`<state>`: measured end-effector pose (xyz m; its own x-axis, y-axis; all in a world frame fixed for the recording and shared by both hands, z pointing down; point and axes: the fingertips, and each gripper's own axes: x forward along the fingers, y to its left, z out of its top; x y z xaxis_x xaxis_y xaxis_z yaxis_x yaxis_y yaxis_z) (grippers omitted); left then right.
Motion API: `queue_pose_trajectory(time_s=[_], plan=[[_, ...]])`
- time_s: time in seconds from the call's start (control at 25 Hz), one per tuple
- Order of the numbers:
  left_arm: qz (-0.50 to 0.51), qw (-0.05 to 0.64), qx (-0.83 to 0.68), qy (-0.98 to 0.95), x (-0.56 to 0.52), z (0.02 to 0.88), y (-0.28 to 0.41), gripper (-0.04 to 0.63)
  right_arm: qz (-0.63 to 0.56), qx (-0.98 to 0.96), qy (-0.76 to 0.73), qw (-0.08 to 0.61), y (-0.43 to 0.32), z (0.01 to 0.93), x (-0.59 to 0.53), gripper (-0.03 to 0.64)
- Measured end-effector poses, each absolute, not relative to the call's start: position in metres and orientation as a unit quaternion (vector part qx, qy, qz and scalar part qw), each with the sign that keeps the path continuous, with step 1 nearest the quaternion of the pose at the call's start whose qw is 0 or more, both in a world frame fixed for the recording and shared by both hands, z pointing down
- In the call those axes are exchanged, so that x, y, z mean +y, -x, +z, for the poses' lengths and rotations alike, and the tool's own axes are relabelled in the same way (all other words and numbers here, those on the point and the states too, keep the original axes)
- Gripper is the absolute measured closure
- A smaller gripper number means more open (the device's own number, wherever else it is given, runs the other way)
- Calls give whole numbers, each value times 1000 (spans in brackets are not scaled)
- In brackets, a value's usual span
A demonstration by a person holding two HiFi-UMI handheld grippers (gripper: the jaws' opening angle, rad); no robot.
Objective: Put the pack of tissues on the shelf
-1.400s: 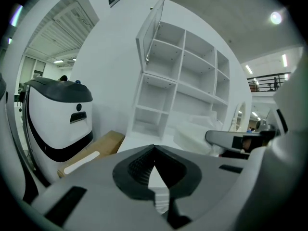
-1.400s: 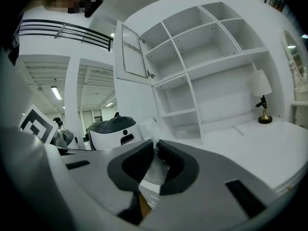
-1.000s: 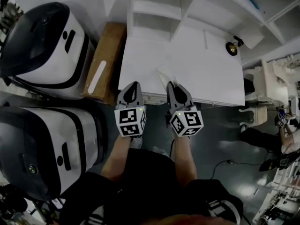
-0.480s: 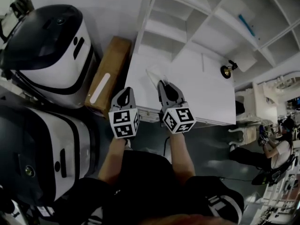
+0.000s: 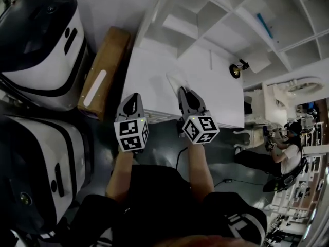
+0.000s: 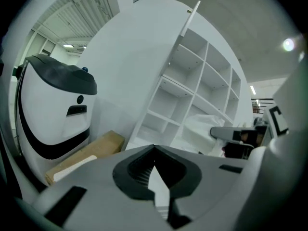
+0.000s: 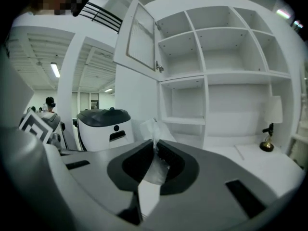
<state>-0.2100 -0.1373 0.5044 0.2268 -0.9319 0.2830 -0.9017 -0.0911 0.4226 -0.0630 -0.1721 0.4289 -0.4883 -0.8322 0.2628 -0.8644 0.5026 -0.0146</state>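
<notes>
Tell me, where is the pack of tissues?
In the head view, the pack of tissues is pinched in the right gripper, over the white table, in front of the shelf.

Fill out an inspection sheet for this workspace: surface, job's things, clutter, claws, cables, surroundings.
Surface: white tabletop in front of the shelf unit.
Job's things: pack of tissues not yet on the shelf, held over the tabletop's front edge.
Clutter: small brass ornament on the tabletop; cardboard box beside it.
Claws: right claw shut on the pack; left claw shut, empty.
Cables: thin dark cable below the right claw.
Surroundings: two large white-and-black machines; a person at right.
</notes>
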Motion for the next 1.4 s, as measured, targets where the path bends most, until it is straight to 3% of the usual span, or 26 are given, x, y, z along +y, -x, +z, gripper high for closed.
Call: queue_pose_trajectory(time_s=[0.16,0.4,0.84,1.4], plan=[[-11,287,-636,-716,-118,529,226,585,75,-867,-483,98,79,430,-171,578],[19,263,-665,-699,-113,530,254,584,110,-886,-444,76,107,452,-160,578],[106,257,-643,-714,-118,556,222,585,185,-868,-460,37,76,497,-174,578],[101,242,-598,-757,-214,538,133,584,176,-852,-492,38,6,492,-254,578]])
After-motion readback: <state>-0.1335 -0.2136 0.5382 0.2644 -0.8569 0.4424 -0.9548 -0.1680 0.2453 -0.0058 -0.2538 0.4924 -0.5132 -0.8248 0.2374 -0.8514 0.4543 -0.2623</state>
